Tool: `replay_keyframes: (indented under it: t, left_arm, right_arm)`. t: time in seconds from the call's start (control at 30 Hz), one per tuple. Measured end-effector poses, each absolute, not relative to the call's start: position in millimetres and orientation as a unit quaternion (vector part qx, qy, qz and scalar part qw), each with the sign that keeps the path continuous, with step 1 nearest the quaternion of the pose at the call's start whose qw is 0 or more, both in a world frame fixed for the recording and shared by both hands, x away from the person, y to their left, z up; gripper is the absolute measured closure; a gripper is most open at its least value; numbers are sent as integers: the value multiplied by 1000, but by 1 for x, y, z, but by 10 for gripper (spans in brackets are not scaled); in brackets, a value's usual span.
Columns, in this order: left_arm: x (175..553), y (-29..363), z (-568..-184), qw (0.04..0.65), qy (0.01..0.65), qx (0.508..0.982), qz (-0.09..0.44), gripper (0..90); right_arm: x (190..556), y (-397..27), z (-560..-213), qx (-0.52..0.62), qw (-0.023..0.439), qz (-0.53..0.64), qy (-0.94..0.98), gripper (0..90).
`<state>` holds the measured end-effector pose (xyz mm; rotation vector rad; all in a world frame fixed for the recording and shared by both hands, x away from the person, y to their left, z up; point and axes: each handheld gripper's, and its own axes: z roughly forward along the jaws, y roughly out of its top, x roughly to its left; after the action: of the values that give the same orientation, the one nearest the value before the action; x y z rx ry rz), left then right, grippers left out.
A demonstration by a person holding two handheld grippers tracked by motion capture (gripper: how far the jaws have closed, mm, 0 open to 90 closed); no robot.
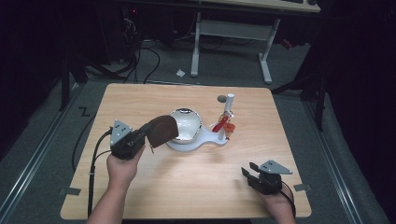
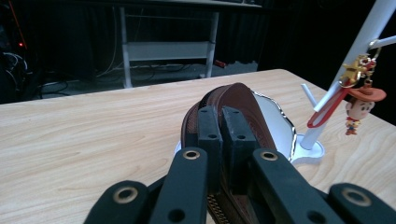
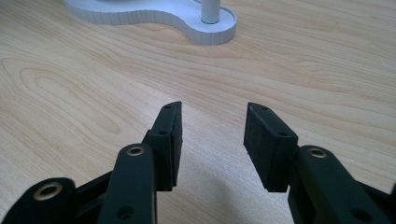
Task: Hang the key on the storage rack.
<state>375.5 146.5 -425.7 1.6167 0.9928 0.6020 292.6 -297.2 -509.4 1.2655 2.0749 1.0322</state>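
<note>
One brown pouch (image 1: 162, 130), leathery and rounded with a zip along its edge, hangs off the table (image 1: 140, 100) near its middle, just left of a white stand. The left gripper (image 1: 145, 135) has its jaws pressed together on the pouch's zip edge; in the left gripper view the black pads pinch the brown rim (image 2: 233, 100). The stand (image 1: 194, 142) has a smooth white figure-eight base carrying a shiny, scallop-edged bowl (image 1: 187, 123) at its left lobe; whether anything lies inside the bowl cannot be told. From the right lobe rises a white post (image 1: 228, 106) with side pegs, where a red-strapped keychain (image 2: 359, 100) with a small cowboy figure dangles. The right gripper (image 1: 251, 175) rests near the table's near right corner, jaws wide apart, holding nothing, above bare pale wood grain.
</note>
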Motion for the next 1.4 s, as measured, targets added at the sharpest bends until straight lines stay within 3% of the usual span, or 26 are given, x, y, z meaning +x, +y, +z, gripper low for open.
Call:
replay_keyframes:
  t: [0.73,1.4]
  left_arm:
    - [411,122,-421,492,432,713,251,871]
    - [422,107,-419,484,449,709,247,864]
  right_arm:
    - [293,-297,-509,462,248,378,763,575]
    - [293,-298,-509,461,245,379,764,576]
